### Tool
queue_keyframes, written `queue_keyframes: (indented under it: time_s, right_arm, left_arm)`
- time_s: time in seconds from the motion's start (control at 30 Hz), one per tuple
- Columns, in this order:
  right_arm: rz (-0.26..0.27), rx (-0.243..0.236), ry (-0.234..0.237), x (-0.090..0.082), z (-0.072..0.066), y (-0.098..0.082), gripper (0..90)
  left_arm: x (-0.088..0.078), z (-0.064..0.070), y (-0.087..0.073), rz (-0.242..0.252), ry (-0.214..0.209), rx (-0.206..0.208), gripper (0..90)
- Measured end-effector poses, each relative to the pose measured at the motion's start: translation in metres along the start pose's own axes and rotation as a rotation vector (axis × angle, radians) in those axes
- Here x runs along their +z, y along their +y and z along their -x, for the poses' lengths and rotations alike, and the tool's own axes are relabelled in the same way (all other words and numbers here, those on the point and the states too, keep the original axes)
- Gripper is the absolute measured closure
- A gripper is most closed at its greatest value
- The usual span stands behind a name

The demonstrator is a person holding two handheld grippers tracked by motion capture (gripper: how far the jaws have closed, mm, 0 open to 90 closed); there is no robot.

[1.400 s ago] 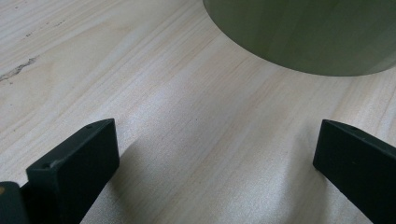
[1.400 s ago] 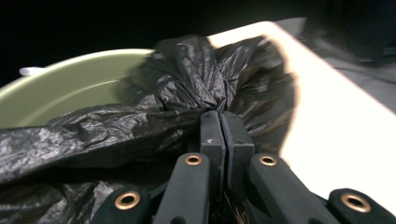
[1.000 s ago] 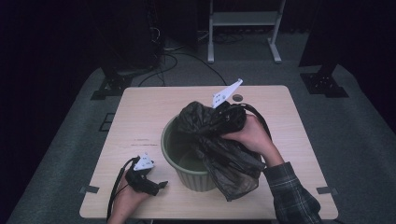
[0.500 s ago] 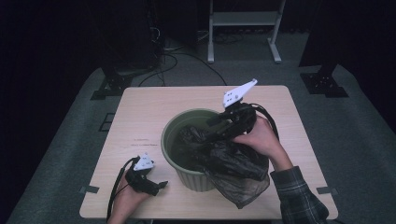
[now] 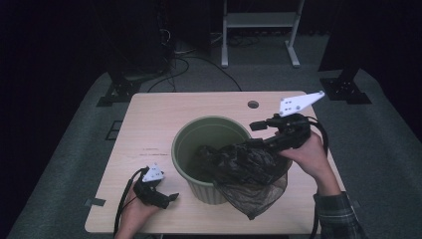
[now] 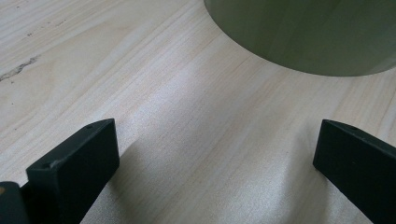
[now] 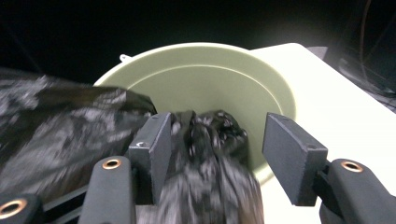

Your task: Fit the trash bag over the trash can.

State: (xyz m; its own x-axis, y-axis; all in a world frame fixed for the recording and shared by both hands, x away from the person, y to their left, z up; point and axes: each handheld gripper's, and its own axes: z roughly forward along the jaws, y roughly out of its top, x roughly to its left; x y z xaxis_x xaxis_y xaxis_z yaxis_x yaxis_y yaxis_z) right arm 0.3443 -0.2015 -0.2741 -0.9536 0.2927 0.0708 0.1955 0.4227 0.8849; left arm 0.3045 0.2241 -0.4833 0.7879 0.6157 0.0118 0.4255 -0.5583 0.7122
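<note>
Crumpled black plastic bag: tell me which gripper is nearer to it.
Right. The right gripper has the crumpled black plastic bag between its open jaws; the left gripper rests apart on the table.
</note>
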Motion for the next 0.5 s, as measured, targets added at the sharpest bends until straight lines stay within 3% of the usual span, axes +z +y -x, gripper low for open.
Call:
queue_keyframes:
  time_s: [0.3,0.4,0.5]
  right_arm:
    - [0.033,0.068,-0.062,-0.047,-0.002,-0.042,37.0]
    - [0.057,0.105,-0.048,-0.052,-0.001,-0.051,31.8]
    - [0.053,0.122,-0.032,-0.043,0.001,-0.053,28.1]
  left_arm:
    - [0.0,0.0,0.0,0.0,0.001,-0.002,0.0]
    - [0.0,0.0,0.0,0.001,0.001,-0.002,0.0]
    - [0.0,0.0,0.0,0.001,0.002,-0.004,0.0]
